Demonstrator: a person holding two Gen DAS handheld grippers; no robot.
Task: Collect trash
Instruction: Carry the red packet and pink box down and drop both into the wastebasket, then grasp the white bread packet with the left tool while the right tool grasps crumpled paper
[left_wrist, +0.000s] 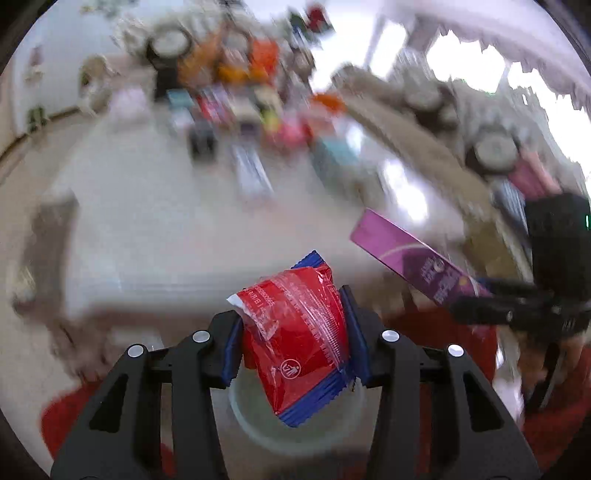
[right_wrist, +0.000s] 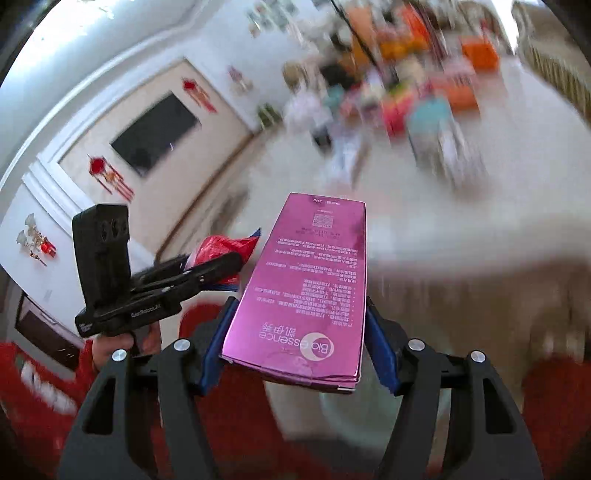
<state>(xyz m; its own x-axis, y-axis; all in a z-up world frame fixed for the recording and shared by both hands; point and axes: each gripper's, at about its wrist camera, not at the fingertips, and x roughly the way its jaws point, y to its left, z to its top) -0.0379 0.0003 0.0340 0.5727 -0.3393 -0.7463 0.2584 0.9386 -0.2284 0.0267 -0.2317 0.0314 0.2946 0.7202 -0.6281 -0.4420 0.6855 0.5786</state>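
Left gripper (left_wrist: 295, 332) clamped on a red snack wrapper (left_wrist: 299, 332) with blue ends, pads pressing both sides, held above a pale round bin (left_wrist: 258, 424) whose rim shows just below. Right gripper (right_wrist: 295, 343) clamped on a flattened pink carton (right_wrist: 306, 288), both blue pads on its long edges; carton sticks forward past the fingers. The 2 grippers sit near each other, apart, both off the near edge of the white table (left_wrist: 147, 229). Open tabletop between that edge and the clutter (left_wrist: 236, 110) at the far side. Clutter too blurred to name. Bin mostly hidden. Red sleeve (right_wrist: 37, 387) cut off at the bottom.
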